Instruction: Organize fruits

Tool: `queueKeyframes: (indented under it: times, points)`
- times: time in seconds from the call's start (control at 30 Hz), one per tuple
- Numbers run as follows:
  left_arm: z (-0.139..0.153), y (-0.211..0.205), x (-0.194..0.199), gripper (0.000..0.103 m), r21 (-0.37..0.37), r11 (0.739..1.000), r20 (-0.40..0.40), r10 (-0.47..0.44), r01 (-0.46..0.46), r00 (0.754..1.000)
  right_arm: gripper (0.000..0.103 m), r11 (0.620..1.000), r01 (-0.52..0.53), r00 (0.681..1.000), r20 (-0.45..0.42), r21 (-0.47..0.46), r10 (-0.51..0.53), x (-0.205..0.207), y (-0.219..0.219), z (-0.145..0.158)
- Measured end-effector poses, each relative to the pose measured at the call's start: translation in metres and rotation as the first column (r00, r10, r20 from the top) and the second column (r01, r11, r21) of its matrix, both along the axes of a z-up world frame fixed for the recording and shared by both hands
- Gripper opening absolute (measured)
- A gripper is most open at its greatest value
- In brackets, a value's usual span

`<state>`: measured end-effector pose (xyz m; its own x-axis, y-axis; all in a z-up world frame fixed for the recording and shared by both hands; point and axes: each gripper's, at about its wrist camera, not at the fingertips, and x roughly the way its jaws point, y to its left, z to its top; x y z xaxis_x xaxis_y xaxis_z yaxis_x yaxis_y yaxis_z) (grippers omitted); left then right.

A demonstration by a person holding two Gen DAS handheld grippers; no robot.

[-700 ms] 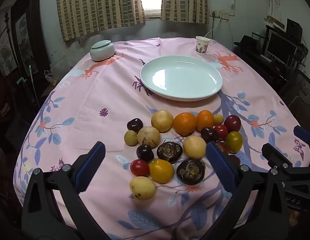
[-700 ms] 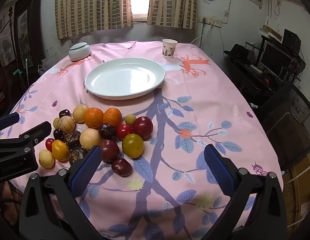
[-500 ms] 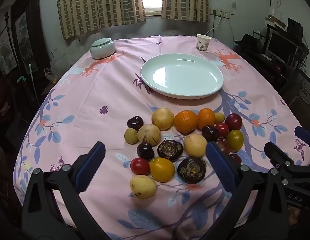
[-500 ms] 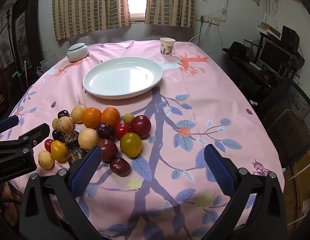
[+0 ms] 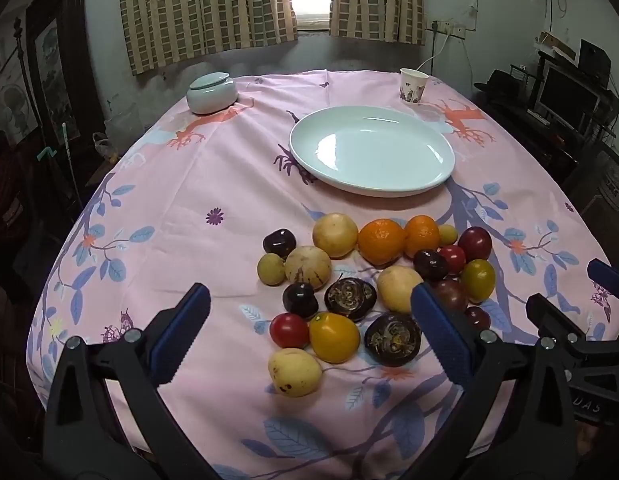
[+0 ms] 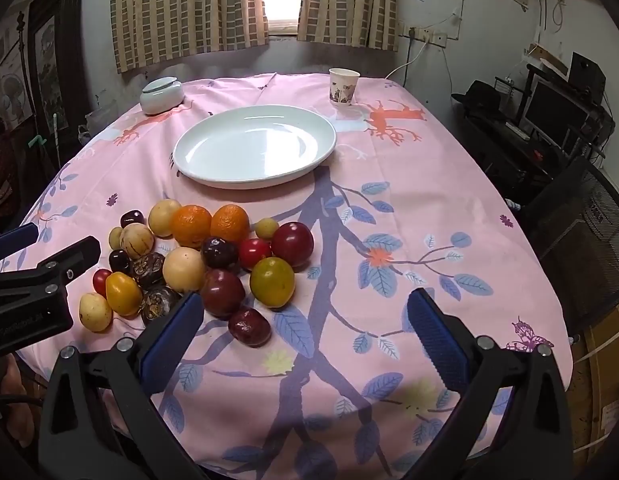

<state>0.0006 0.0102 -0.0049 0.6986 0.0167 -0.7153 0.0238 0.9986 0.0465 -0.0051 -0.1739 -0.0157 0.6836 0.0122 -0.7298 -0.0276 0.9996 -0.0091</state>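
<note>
The left gripper [image 5: 309, 334] is a matte black plastic clamp with two angular arms, each ending in a blue ribbed rubber pad [image 5: 181, 334]. Round silver screws [image 5: 132, 336] sit at the joints along the lower edge of the frame. The right gripper [image 6: 305, 336] is built the same way: black arms, blue ridged pads [image 6: 435, 338], silver rivets [image 6: 485, 342]. Seen at the lower right of the left wrist frame, its black body carries faint pale lettering, too blurred to read fully. The left gripper's body at the left edge of the right wrist frame shows similar embossed text.
</note>
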Motion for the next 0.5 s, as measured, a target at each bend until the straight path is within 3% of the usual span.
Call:
queueKeyframes:
  times: [0.5]
  points:
    - [-0.0027,0.0028,0.0003,0.101,0.001,1.000,-0.005,0.001,-0.001,1.000,0.102,1.000,0.007,1.000,-0.008,-0.005,-0.007,0.0016,0.0034,-0.0044]
